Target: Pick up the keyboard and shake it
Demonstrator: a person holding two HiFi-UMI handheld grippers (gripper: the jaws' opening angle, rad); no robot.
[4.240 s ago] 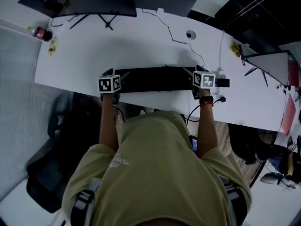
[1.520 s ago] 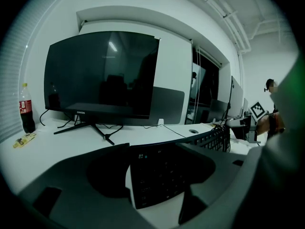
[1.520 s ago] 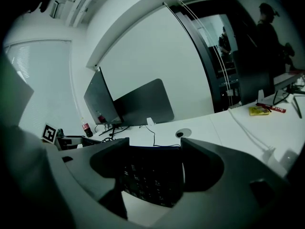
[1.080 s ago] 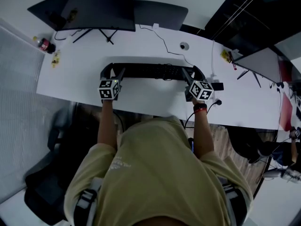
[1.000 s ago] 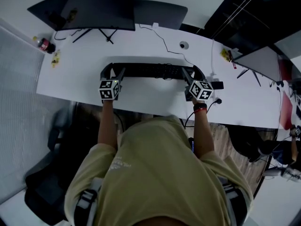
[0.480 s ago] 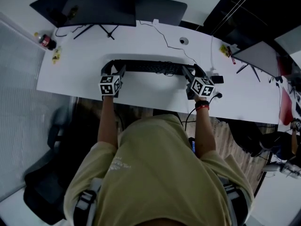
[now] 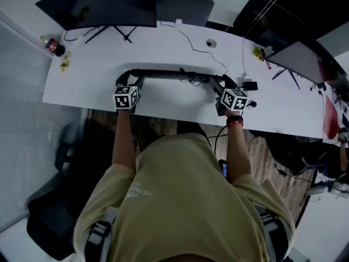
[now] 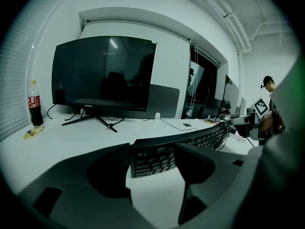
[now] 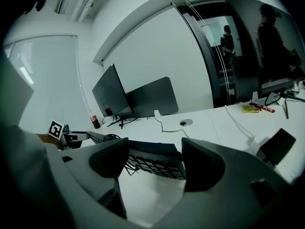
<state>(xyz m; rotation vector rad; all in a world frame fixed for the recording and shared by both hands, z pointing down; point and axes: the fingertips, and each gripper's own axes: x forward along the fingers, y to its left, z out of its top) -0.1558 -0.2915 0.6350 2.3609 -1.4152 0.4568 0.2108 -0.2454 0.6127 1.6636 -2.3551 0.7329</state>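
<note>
I hold the keyboard clear above the desk, tipped on edge. Left gripper jaws clamp its left end, right gripper jaws its right. Monitor behind, bottle far left.

A long white desk curves across a room with white walls. A large dark monitor stands at its far edge beside a grey panel, and a cola bottle sits at the left end. A black office chair stands on the wood floor. Blinds line the left side, and pipes run along the ceiling.
</note>
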